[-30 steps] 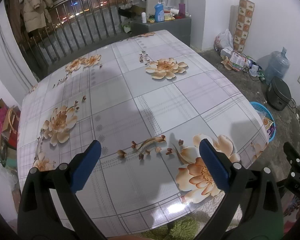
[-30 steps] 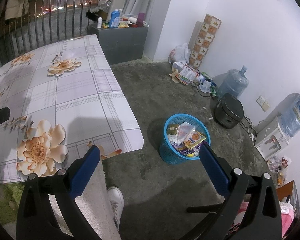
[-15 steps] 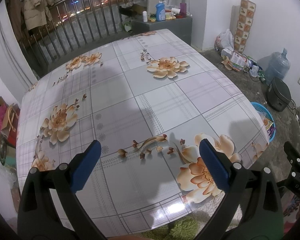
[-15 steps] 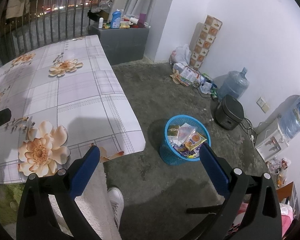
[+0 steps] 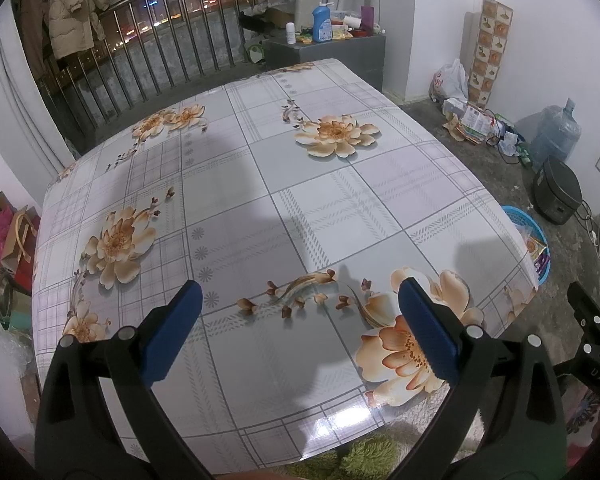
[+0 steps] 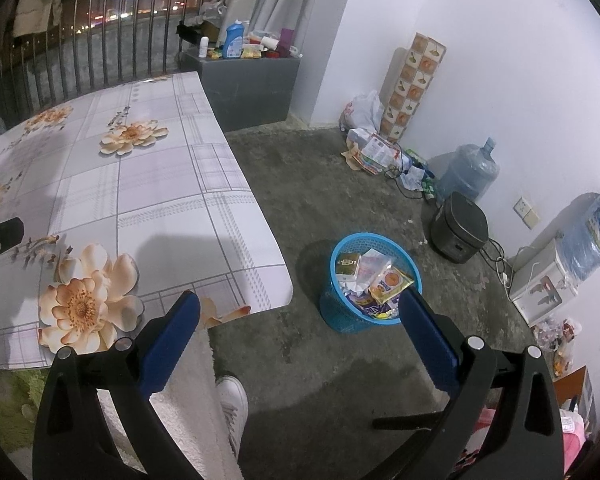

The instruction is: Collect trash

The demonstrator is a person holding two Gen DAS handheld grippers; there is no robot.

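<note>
A blue mesh trash basket [image 6: 342,318] stands on the concrete floor right of the table, holding several wrappers and packets [image 6: 384,282]. Its rim also shows in the left wrist view [image 5: 526,220] past the table's right edge. My left gripper [image 5: 300,308] is open and empty, above the near part of the flower-patterned table [image 5: 300,200]. My right gripper [image 6: 300,316] is open and empty, held over the floor just off the table's corner [image 6: 276,288], with the basket ahead between its fingers. I see no loose trash on the tabletop.
A black rice cooker [image 6: 460,226], a water jug [image 6: 468,172] and a pile of bags and packets [image 6: 374,148] line the right wall. A grey cabinet [image 6: 248,84] with bottles stands behind the table. My white shoe [image 6: 232,400] is near a rug.
Both views have shifted only slightly. Both grippers stay open and empty.
</note>
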